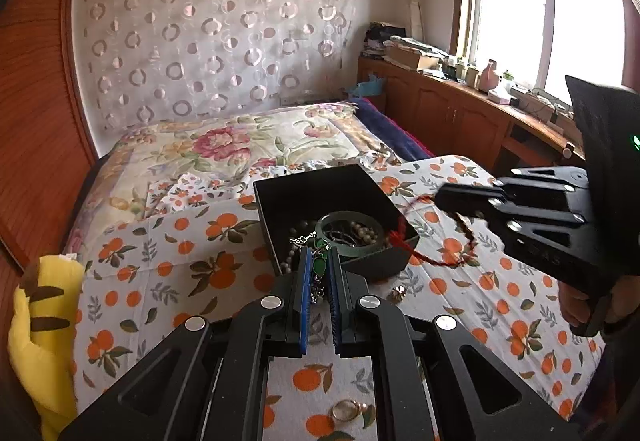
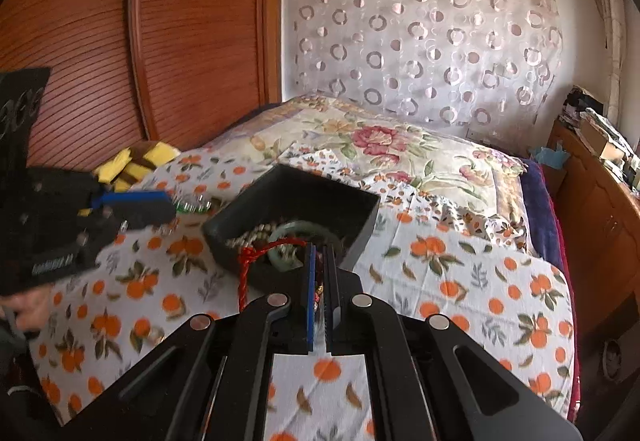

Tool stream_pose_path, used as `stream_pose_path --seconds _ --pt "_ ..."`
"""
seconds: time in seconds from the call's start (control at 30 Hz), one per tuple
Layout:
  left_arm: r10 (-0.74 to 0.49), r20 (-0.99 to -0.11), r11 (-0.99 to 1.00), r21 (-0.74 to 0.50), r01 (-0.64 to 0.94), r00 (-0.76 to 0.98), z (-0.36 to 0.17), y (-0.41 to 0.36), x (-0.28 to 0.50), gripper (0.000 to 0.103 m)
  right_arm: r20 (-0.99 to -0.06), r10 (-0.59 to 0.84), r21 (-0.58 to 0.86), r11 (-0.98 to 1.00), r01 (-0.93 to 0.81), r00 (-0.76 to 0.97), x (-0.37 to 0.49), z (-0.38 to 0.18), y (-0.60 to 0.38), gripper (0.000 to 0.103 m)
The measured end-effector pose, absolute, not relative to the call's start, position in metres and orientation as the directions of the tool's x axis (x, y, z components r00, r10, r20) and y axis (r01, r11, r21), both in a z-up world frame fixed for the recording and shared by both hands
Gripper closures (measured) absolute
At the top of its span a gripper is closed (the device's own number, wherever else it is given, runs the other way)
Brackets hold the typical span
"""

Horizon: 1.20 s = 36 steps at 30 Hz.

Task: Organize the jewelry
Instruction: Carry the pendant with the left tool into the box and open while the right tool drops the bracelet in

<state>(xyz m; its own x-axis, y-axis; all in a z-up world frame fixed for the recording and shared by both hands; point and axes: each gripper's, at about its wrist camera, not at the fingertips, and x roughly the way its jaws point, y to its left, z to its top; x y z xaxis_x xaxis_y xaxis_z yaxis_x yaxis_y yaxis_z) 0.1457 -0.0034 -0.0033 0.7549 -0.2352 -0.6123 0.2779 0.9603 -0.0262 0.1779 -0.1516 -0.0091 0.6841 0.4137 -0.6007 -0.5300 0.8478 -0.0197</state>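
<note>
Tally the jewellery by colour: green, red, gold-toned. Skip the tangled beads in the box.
Green: 2, the bangle in the black box and the green-stone chain in the left jaws
Red: 1, the braided cord
Gold-toned: 2, a small piece and a ring-like piece, both loose on the cloth
Total: 5

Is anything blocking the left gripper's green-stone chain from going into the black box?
Nothing visible does. The left gripper holds the green-stone chain at the near rim of the open black box.
</note>
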Motion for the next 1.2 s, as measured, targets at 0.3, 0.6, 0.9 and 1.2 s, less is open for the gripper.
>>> stream_pose_path --seconds 0.3,0.6,0.9,1.2 --pt "-0.224 -0.624 0.961 -0.015 0.275 0.749 -0.004 -0.009 0.164 0.096 -0.624 0.449 0.104 0.859 -0.502 0.639 0.229 -0.023 -0.142 0.098" --pt "-0.219 -0.637 0.961 -0.010 0.275 0.739 -0.008 -0.015 0.175 0.096 -0.638 0.488 0.138 0.833 -0.535 0.596 0.229 -0.028 -0.142 0.090" --pt "-0.220 -0.642 0.957 0.002 0.289 0.735 -0.008 -0.027 0.194 0.096 -0.638 0.433 0.093 0.865 -0.494 0.637 0.210 -0.024 -0.168 0.085" --pt "-0.225 -0.631 0.955 0.009 0.297 0.742 -0.004 -0.036 0.191 0.079 -0.646 0.422 0.059 0.858 -0.510 0.636 0.187 -0.031 -0.180 0.085"
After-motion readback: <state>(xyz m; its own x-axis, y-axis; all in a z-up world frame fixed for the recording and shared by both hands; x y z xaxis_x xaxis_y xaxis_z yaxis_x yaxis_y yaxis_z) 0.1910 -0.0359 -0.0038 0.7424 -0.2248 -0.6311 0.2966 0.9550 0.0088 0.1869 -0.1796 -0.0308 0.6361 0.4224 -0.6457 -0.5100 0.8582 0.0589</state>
